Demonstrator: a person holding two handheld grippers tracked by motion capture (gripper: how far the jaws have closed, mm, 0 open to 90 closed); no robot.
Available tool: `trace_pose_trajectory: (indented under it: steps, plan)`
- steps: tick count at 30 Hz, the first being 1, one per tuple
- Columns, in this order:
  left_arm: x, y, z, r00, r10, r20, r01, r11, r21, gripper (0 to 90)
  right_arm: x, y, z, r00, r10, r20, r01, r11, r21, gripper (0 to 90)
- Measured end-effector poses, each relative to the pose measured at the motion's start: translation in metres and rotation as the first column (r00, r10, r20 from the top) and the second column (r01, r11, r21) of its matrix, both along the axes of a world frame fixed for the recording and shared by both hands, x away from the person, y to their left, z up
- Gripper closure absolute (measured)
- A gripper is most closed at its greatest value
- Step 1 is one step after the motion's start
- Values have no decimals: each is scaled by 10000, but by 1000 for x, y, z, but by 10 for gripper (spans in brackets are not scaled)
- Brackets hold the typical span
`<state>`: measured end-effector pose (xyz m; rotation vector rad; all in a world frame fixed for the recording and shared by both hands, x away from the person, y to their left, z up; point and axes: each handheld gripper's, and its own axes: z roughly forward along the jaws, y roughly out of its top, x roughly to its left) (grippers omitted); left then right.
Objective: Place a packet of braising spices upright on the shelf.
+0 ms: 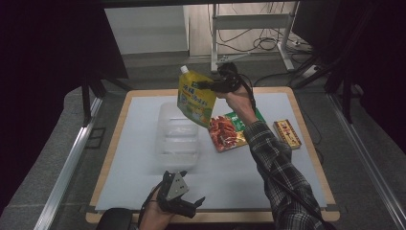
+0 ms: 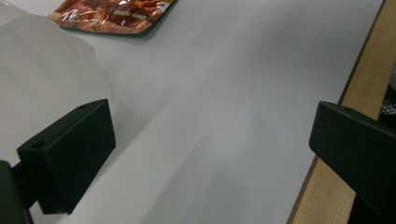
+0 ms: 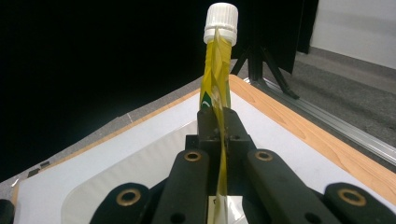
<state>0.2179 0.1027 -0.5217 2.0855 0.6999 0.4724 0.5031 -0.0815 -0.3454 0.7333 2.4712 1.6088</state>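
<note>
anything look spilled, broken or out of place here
Nothing looks spilled or damaged. The yellow spout pouch hangs in the air, pinched at its top edge by the right gripper, white cap on. The clear container, snack packet and small box lie on the table.

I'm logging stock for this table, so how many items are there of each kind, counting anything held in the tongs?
Yellow spouted pouch, held above the table by the right tongs: 1
Flat red-and-green food packet: 1
Small red-and-gold box: 1
Clear plastic container: 1
Total: 4
</note>
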Motion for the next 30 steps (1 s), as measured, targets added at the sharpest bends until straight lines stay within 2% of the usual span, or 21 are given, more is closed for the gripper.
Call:
trace_pose_trajectory:
  steps: [16, 24, 30]
  plan:
    - [0, 0, 0, 10000, -51, -43, 51, 10000, -44, 0, 18, 33, -6, 9995, 291, 132, -292, 9995, 96, 885]
    - [0, -1, 0, 9999, -96, -52, 95, 10000, -15, 0, 24, 47, -14, 9989, 432, 180, -428, 9989, -210, 885]
    - [0, -1, 0, 9999, -109, -45, 109, 9999, 26, 0, 26, 55, -27, 9985, 538, 135, -531, 9974, -478, 884]
